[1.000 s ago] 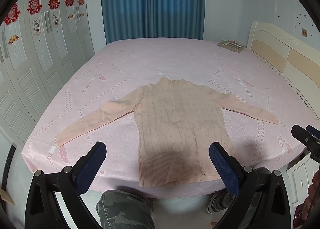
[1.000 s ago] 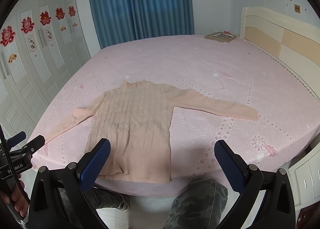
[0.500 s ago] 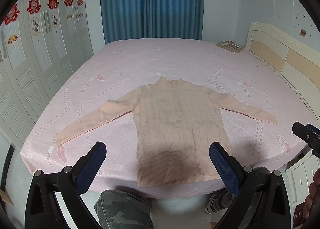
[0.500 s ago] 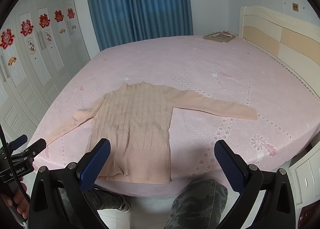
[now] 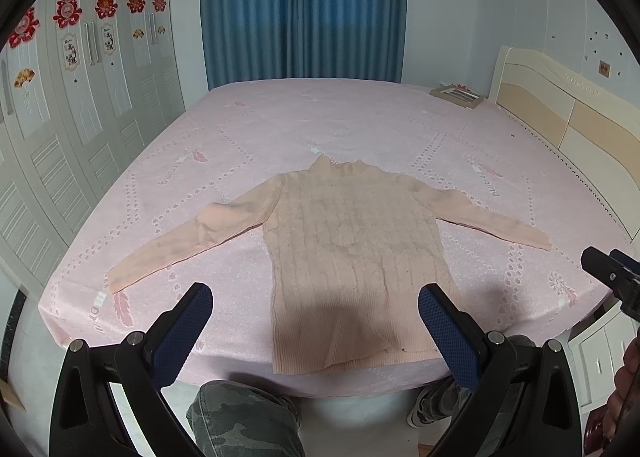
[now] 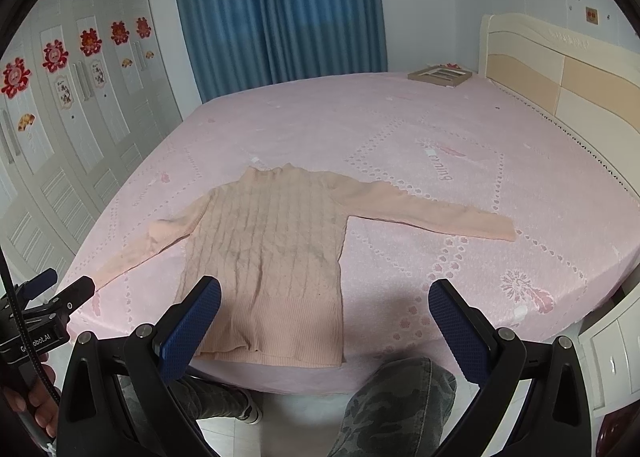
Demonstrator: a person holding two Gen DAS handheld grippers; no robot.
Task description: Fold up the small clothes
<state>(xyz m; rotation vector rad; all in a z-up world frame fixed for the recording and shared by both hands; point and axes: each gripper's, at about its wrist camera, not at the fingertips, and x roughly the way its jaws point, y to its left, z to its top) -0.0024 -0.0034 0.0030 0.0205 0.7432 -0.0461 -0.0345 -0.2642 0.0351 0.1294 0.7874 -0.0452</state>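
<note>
A: Where is the garment?

B: A peach cable-knit sweater [image 5: 352, 253] lies flat, front up, on a pink bedspread [image 5: 360, 125], collar pointing toward the blue curtains [image 5: 302, 9], both sleeves spread wide. Its ribbed hem sits right at the near edge of the bed, just above a person's camouflage trouser knees [image 5: 244, 417].

A: And the two grippers?

B: The left gripper [image 5: 316, 321] hangs above the hem with its blue-padded fingers [image 5: 184, 331] spread wide, holding nothing. The right gripper [image 6: 324, 321] does the same off the sweater's right side, fingers [image 6: 460, 333] equally wide and empty (neither touches the cloth).

A: How much room around it?

B: Plenty. The bedspread is bare on every far side of the sweater. The left cuff ends near the bed's left edge, beside the white wardrobe doors [image 5: 60, 129]; the right cuff stops short of the right edge. A framed picture [image 6: 440, 76] lies well apart at the far corner, by the cream headboard [image 6: 560, 73]. A white nightstand [image 6: 612, 353] stands at the bed's near right corner.
</note>
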